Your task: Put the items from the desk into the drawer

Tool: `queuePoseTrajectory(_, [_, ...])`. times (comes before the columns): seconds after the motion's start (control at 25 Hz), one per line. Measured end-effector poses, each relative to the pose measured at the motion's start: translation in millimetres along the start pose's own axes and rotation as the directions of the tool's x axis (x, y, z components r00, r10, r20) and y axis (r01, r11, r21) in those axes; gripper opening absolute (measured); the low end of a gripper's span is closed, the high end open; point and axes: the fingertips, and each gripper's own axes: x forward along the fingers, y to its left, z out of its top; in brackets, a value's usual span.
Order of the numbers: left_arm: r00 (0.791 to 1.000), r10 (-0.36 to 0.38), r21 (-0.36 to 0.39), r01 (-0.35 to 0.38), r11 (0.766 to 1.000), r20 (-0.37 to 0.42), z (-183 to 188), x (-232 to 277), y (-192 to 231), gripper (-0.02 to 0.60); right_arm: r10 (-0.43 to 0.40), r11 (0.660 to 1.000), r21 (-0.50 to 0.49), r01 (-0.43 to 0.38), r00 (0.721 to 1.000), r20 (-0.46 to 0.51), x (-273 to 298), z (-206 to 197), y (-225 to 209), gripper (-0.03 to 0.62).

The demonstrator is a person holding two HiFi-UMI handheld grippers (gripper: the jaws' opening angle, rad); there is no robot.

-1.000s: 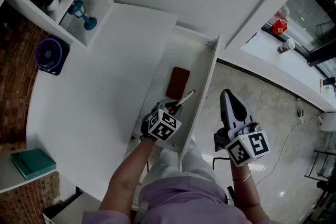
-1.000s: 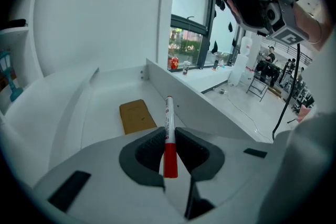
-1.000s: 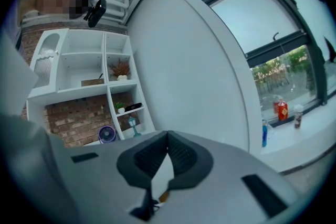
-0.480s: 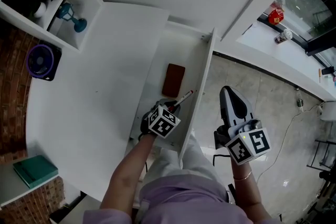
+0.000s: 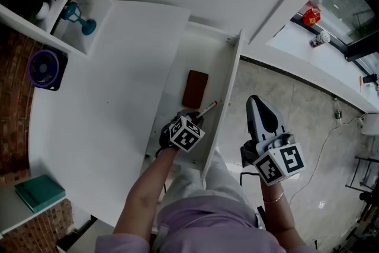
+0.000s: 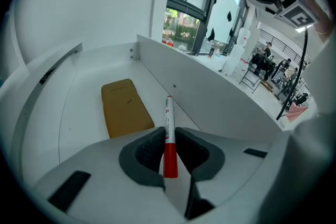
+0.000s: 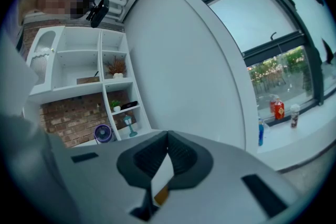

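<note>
Far left, 8 o'clock of the head view: teal book [image 5: 38,192], flat hard cover, on a low ledge. Above it, round purple fan [image 5: 45,67] with a ribbed grille.
Desk [image 5: 100,121]: smooth white top, curved edge.
Drawer [image 5: 230,77], pulled out at centre: flat white panels, a small screw [image 6: 174,86] in the inner wall.
On its floor, tan pad [image 6: 125,108]: flat matte rectangle with rounded corners. It carries faint marks too small to read.
Left gripper [image 6: 168,136], at 6 o'clock of the pad, inside the drawer and tilted down: ribbed dark tongs pinch a marker [image 6: 168,118] across its barrel.
Marker: slim cylinder, glossy white barrel, red back end, printed label unreadable. It points to 12 o'clock along the drawer wall. Tip contact with the floor is unclear.
Right gripper [image 7: 167,136], at 3 o'clock of the left one, outside the drawer over glossy floor tiles [image 5: 308,145]: tongs pressed together, nothing between. Its cube [image 5: 281,164] carries black-and-white squares.
</note>
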Motion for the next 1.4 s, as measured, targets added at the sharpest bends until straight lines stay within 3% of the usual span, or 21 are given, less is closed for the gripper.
queuePoseTrajectory(0.64, [0.997,0.014,0.019,-0.013,1.000,-0.072,-15,14,4,0.064,0.010,1.000,-0.011,-0.011,1.000,-0.020,0,-5,1,0.003])
queuePoseTrajectory(1.08, [0.995,0.022,-0.014,-0.023,1.000,-0.095,-28,17,8,0.067,0.015,1.000,-0.016,-0.016,1.000,-0.025,-2,-5,1,0.003])
queuePoseTrajectory(1.4, [0.997,0.005,-0.026,-0.008,1.000,-0.079,-24,15,4,0.132,0.017,1.000,-0.020,-0.018,1.000,-0.024,-4,-4,0,0.003])
